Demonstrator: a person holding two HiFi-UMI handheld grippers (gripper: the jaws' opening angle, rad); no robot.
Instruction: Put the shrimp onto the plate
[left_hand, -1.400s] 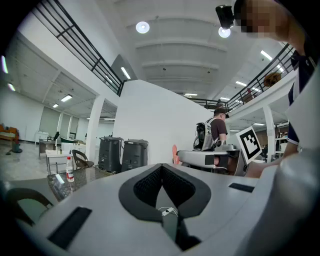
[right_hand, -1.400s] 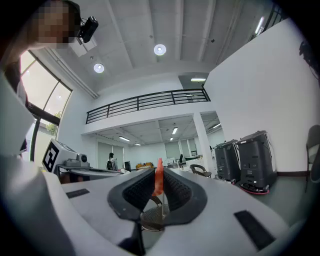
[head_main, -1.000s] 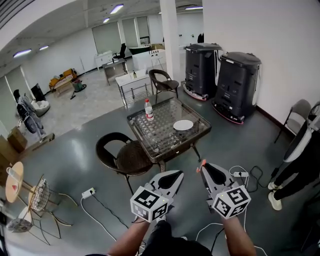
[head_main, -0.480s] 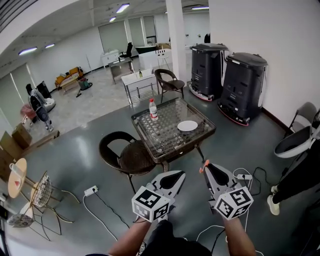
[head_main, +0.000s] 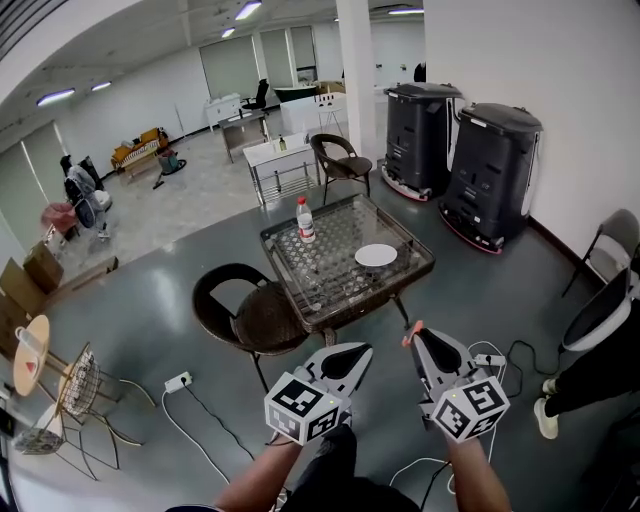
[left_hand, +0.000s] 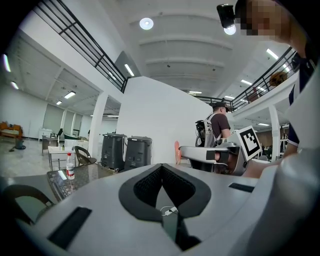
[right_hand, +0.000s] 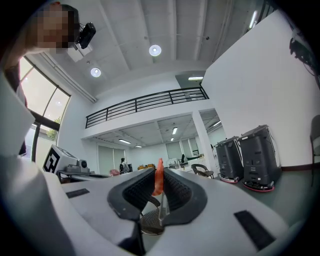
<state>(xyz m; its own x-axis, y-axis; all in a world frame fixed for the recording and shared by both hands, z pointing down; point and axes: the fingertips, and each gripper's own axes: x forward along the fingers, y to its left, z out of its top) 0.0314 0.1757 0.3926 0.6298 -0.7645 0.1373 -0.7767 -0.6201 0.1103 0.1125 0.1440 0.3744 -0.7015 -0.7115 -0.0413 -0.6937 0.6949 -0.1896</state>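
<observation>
A small orange shrimp is pinched between the tips of my right gripper, which is shut on it; the shrimp shows as an orange speck at the jaw tips in the head view. My left gripper is held beside it, shut with nothing in it, its jaws meeting at the tip. The white plate lies on the right part of a glass-topped table, well ahead of both grippers. Both grippers hang over the floor, short of the table.
A water bottle stands at the table's far left. A dark wicker chair sits at its near left corner, another chair behind it. Two black machines stand by the right wall. Cables and a power strip lie on the floor.
The view has crept slightly toward the table. Both grippers keep their pose, the shrimp still pinched in the right one. A person at the right edge has shifted.
</observation>
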